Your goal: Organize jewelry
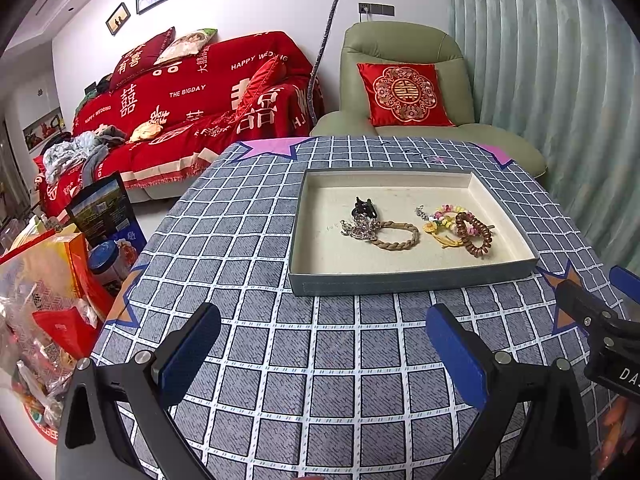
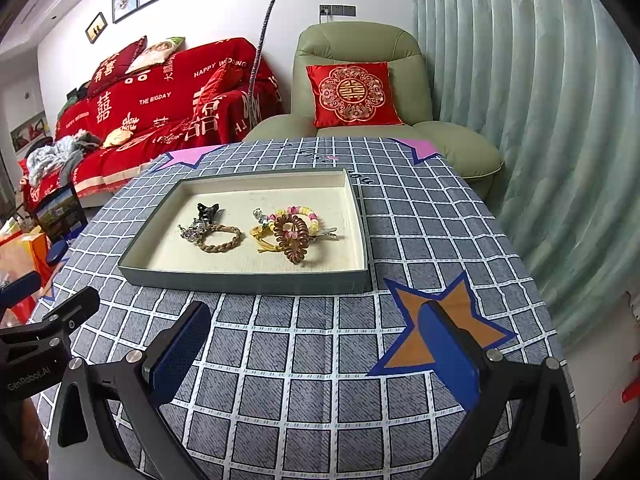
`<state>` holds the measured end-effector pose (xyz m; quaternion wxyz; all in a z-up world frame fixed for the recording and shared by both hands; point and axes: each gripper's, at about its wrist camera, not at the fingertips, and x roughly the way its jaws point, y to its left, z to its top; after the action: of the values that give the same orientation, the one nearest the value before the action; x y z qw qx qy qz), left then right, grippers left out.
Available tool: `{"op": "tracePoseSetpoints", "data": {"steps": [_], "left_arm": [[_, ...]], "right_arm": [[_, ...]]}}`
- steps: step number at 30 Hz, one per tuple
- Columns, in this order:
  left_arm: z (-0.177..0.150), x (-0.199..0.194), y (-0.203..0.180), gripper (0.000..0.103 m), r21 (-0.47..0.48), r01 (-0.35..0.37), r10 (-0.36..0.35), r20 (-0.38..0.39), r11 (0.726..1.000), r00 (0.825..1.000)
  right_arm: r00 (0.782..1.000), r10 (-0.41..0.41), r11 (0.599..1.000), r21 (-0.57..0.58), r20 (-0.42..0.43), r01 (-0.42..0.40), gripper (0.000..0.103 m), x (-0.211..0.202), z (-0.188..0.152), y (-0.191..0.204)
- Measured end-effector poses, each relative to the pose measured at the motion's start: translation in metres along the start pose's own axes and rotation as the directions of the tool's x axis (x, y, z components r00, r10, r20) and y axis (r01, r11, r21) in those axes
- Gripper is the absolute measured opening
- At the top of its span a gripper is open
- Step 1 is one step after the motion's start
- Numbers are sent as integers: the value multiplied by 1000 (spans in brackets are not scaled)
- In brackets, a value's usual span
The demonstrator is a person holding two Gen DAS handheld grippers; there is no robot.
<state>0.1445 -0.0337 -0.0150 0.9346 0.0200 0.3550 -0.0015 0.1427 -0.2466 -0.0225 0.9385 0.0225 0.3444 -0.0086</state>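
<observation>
A shallow grey box tray (image 1: 412,282) (image 2: 248,282) with a cream floor lies on the checked tablecloth. Inside, on the left, lie a black hair claw (image 1: 363,207) (image 2: 207,210), a silver chain piece (image 1: 360,229) (image 2: 193,233) and a tan braided band (image 1: 396,236) (image 2: 224,240). On the right sit a pastel bead bracelet (image 1: 444,216) (image 2: 306,213), a yellow tie (image 1: 438,236) (image 2: 262,236) and a brown coil hair tie (image 1: 474,234) (image 2: 292,238). My left gripper (image 1: 324,356) and right gripper (image 2: 316,354) hover open and empty over the cloth, short of the tray's near wall.
The table (image 1: 280,360) carries star patches, an orange one (image 2: 444,328) under my right gripper. A red-covered sofa (image 1: 192,108) and a green armchair (image 1: 400,92) stand behind. Bags and a jar (image 1: 106,264) crowd the floor at left. A curtain (image 2: 540,120) hangs at right.
</observation>
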Motion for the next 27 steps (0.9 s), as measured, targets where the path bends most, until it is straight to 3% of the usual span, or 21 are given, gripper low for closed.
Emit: {"op": "tracePoseSetpoints", "data": {"steps": [27], "left_arm": [[-2,5,7,103,-31,20,-21,-20,999,1000]], "right_arm": [[1000,-1,1000,3,-7,1,103,-2,-1,1]]}}
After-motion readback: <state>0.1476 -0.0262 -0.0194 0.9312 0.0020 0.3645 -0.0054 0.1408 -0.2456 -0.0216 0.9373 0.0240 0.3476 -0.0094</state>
